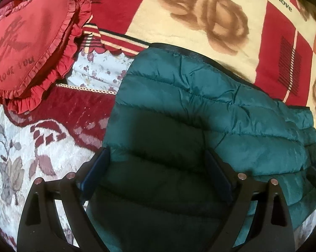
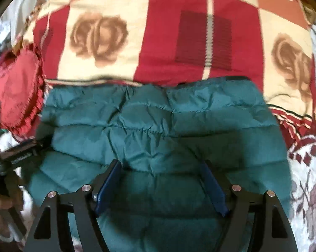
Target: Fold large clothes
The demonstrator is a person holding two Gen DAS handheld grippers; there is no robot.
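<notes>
Blue-padded fingers (image 2: 108,185) of the right gripper (image 2: 161,185) fill the bottom of the right wrist view, standing wide apart over the teal quilted puffer jacket (image 2: 158,126). Nothing is pinched between them; the padded cloth lies below and ahead of the jaws, which appear to hover just above it or rest lightly on it, and which of the two cannot be told.

From these jaws the jacket spreads toward 12 o'clock, its quilting seams running from 9 to 3 o'clock, so the folded bundle lies broadside to the gripper. Its far edge meets the red-and-cream rose blanket (image 2: 179,31) at 12. At 9 o'clock the left gripper's dark frame sits against the jacket's left edge, with the red heart-shaped cushion (image 2: 17,88) just beyond it at 10.

In the left wrist view, the left gripper (image 1: 158,168) likewise stands wide, its blue pads (image 1: 94,172) astride the jacket's (image 1: 200,115) near left corner and gripping nothing. From there the garment runs off toward 2 o'clock, and the floral bedspread (image 1: 31,147) shows at 8.

Both hands sit at the near hem, so either could take that edge; the next fold would likely carry it toward 12.
</notes>
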